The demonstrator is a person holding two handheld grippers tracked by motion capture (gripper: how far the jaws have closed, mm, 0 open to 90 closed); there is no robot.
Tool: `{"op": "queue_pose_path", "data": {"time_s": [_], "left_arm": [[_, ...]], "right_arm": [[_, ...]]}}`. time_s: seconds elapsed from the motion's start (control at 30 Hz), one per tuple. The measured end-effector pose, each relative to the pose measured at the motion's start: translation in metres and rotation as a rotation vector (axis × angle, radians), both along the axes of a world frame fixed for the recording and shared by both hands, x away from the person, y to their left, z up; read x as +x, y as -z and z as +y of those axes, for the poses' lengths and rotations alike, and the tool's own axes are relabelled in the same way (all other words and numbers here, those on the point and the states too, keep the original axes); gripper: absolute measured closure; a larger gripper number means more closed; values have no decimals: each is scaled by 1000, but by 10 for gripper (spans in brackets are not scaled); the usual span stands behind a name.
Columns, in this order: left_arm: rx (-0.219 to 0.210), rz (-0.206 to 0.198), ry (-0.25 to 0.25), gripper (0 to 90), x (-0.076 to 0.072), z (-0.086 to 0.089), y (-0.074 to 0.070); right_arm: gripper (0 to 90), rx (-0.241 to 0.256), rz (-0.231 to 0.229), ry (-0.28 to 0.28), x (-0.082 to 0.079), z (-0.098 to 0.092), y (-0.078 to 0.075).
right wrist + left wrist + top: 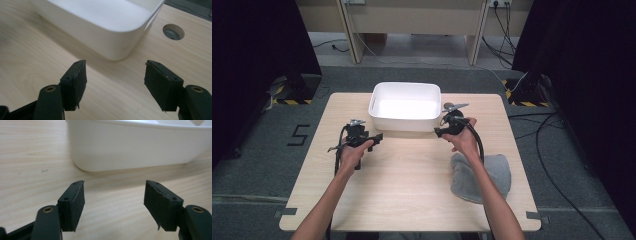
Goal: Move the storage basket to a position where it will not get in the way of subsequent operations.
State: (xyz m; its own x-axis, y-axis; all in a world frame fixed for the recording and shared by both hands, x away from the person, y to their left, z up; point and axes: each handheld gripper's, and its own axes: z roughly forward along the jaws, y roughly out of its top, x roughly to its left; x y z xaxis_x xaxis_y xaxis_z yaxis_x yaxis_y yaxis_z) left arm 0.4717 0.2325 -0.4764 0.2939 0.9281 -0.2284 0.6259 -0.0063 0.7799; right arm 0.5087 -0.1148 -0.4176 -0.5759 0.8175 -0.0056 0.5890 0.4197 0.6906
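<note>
A white rectangular tub [405, 106] stands at the far middle of the wooden table, and it looks empty. My left gripper [377, 136] hovers just short of the tub's near left corner [85, 165], open with nothing between its jaws [114, 202]. My right gripper [438, 131] is held by the tub's near right corner [117, 50], also open and empty [115, 85]. A grey cloth [469, 176] lies crumpled on the table at the near right, partly under the person's right forearm.
A round cable hole [173, 31] is cut in the table just right of the tub. Bare tabletop [407, 175] stretches between the two forearms. Black cables [552, 150] run over the floor to the right, and dark stands flank the table.
</note>
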Motion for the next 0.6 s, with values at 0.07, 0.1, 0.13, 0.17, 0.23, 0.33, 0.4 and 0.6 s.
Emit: {"op": "queue_pose_path", "data": {"time_s": [0.07,0.1,0.13,0.17,0.23,0.33,0.4,0.6], "left_arm": [[4,-21,16,306,-14,-1,-3],[6,-26,23,303,-22,-2,-4],[12,-28,38,293,-29,-3,-5],[14,-34,50,281,-36,-4,-5],[32,-46,70,271,-52,-7,-4],[42,-53,81,256,-70,-8,0],[51,-52,82,245,-82,-8,4],[87,-48,82,230,-104,-10,20]], "right_arm": [[338,8,-8,-14,-10,-6,-3],[336,14,-11,-21,-16,-9,-5],[336,20,-25,-31,-22,-13,-6],[332,25,-22,-36,-28,-17,-7],[325,46,-30,-45,-42,-24,-9],[319,78,-55,-62,-61,-33,-12],[316,96,-58,-62,-72,-38,-13],[316,103,-85,-40,-94,-59,-13]]}}
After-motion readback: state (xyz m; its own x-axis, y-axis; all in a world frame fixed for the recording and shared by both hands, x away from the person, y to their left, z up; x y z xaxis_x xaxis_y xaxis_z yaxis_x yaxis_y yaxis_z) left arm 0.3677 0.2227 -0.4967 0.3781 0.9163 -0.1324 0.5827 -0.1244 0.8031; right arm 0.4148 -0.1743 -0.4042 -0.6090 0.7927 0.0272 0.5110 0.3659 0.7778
